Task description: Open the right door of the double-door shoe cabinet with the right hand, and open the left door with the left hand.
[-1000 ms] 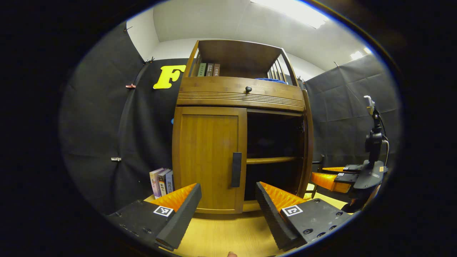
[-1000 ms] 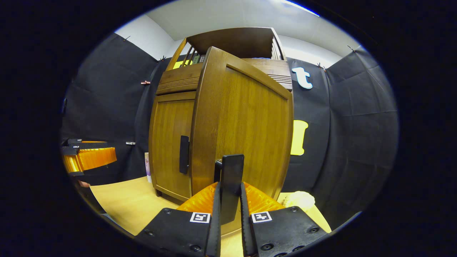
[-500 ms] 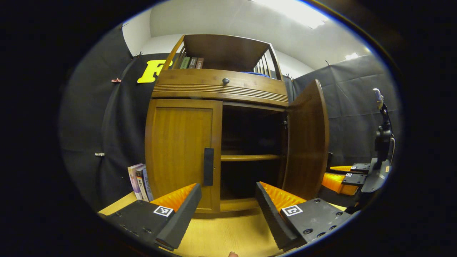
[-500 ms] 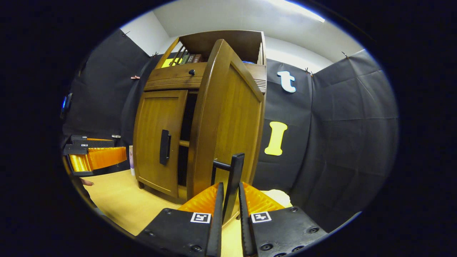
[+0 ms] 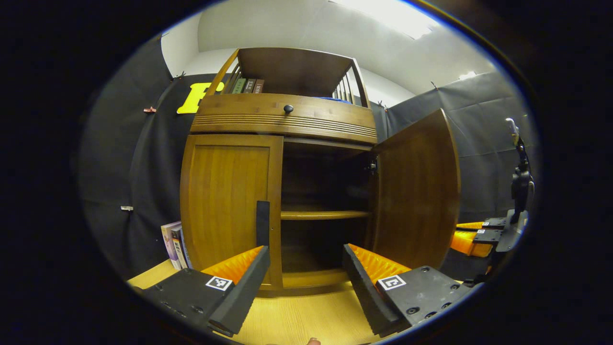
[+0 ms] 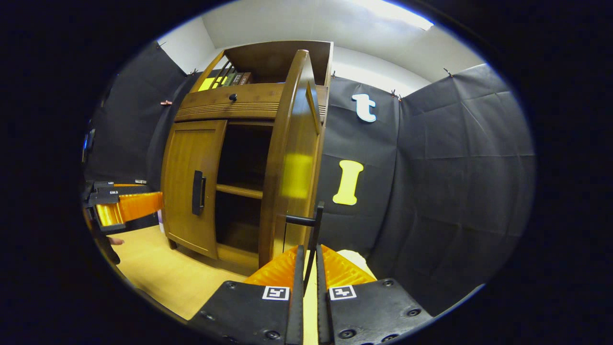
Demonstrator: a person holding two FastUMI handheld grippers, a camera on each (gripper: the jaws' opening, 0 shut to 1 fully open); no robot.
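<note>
The brown wooden shoe cabinet stands ahead. Its right door is swung wide, showing a dark inside with a shelf. In the right gripper view this door is seen nearly edge-on, and my right gripper is shut on its black bar handle. The left door is closed, with its black handle just above my left gripper, which is open and holds nothing. The left gripper also appears at the left of the right gripper view.
Several books stand on the floor left of the cabinet, more books on its top shelf. A drawer with a round knob sits above the doors. Light wooden floor lies in front. Black cloth walls surround the cabinet.
The right door has swung from half open to wide open, pulled by my right gripper. My left gripper has moved closer to the left door's handle.
</note>
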